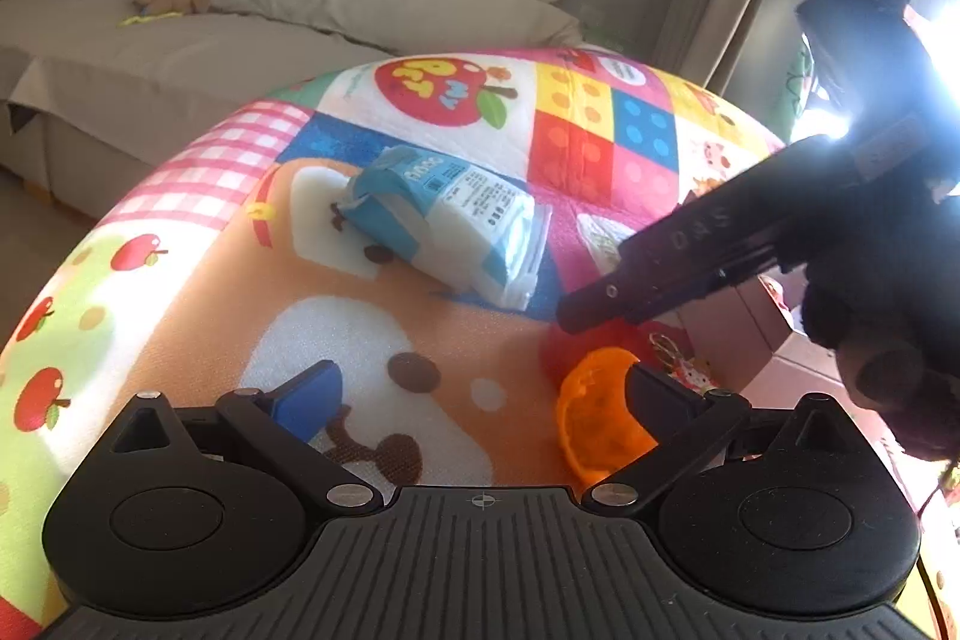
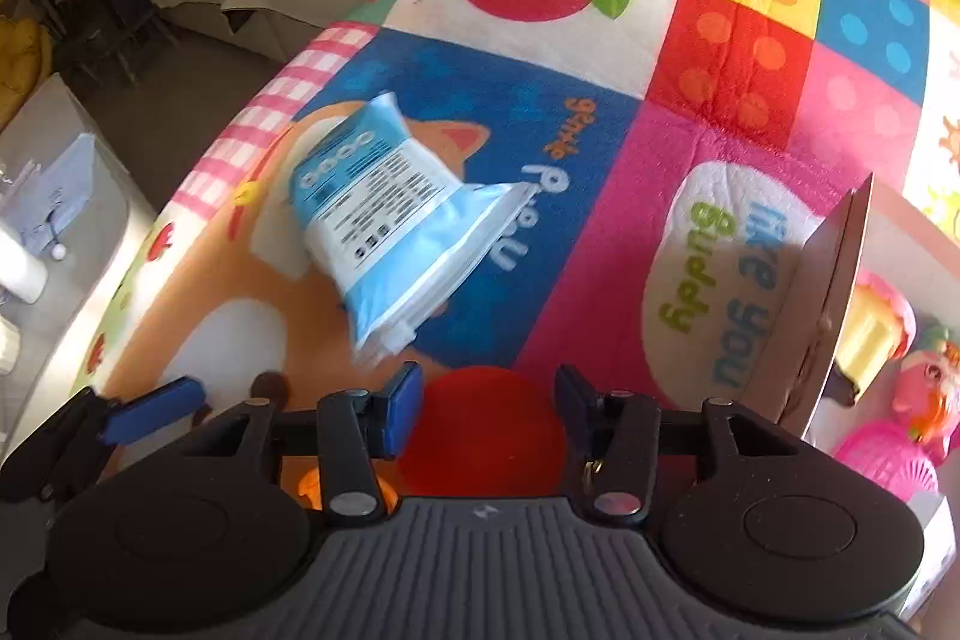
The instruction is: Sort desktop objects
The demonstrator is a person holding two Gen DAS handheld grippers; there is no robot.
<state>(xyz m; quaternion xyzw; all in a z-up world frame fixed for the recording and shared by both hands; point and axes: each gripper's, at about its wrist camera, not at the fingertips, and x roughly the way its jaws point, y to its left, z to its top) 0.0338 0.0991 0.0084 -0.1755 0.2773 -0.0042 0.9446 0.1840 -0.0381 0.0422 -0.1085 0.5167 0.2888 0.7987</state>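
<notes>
A blue and white tissue pack [image 1: 447,223] lies on the colourful play mat [image 1: 372,340]; it also shows in the right wrist view [image 2: 384,214]. My left gripper [image 1: 480,394] is open, with an orange plastic piece [image 1: 594,418] against its right finger. A red ball [image 2: 483,430] sits between the open fingers of my right gripper [image 2: 486,415]; whether the pads touch it is unclear. The red ball [image 1: 591,340] is partly hidden under the right gripper's body [image 1: 720,250] in the left wrist view.
A pink cardboard box [image 2: 840,292] with small toys [image 2: 924,388] inside stands at the right. A beige sofa [image 1: 210,28] with plush toys lies beyond the mat. A white table with items [image 2: 36,244] is at the far left.
</notes>
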